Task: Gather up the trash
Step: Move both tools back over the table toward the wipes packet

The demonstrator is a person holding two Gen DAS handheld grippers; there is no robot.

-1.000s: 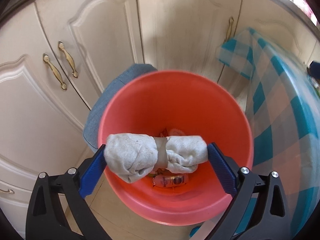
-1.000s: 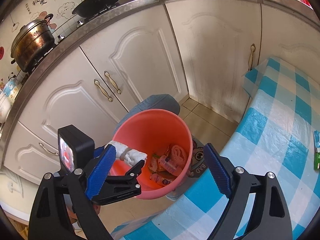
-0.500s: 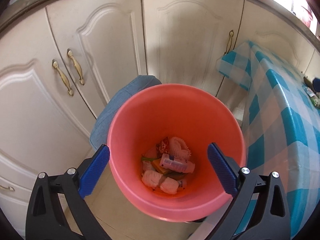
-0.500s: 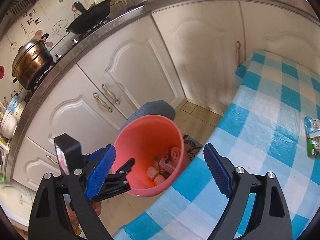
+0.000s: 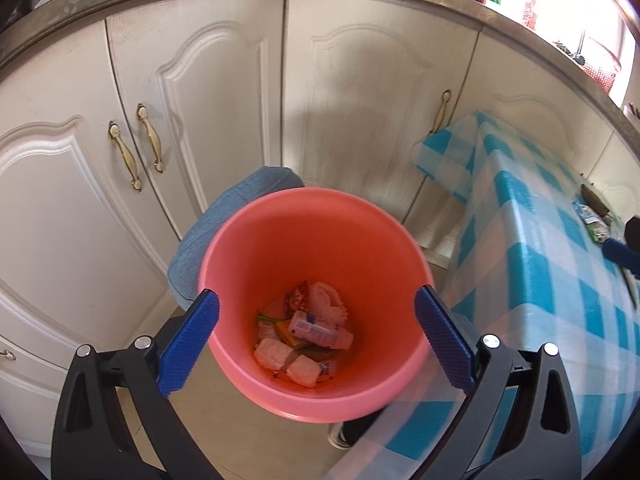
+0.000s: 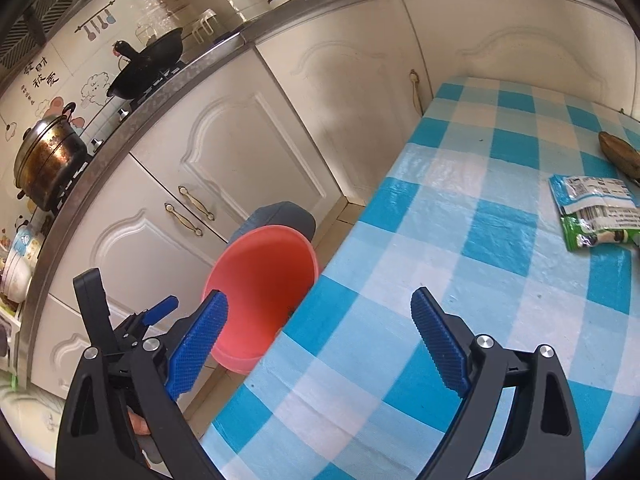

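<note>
Left gripper (image 5: 316, 328): jaws spread, empty, above the pink bucket (image 5: 312, 240).
Pink bucket: on the floor beside the table; holds a taped white cloth roll (image 5: 286, 360), a small pink tube (image 5: 320, 326) and several wrappers. Judged collected.
Right gripper (image 6: 318, 344): jaws spread, empty, over the checked tablecloth (image 6: 460, 240).
Green-and-white packet (image 6: 596, 212): on the tablecloth, well apart from the right gripper. Judged outstanding.
Brown scrap (image 6: 618, 152): just beyond the packet. Likely outstanding.
</note>
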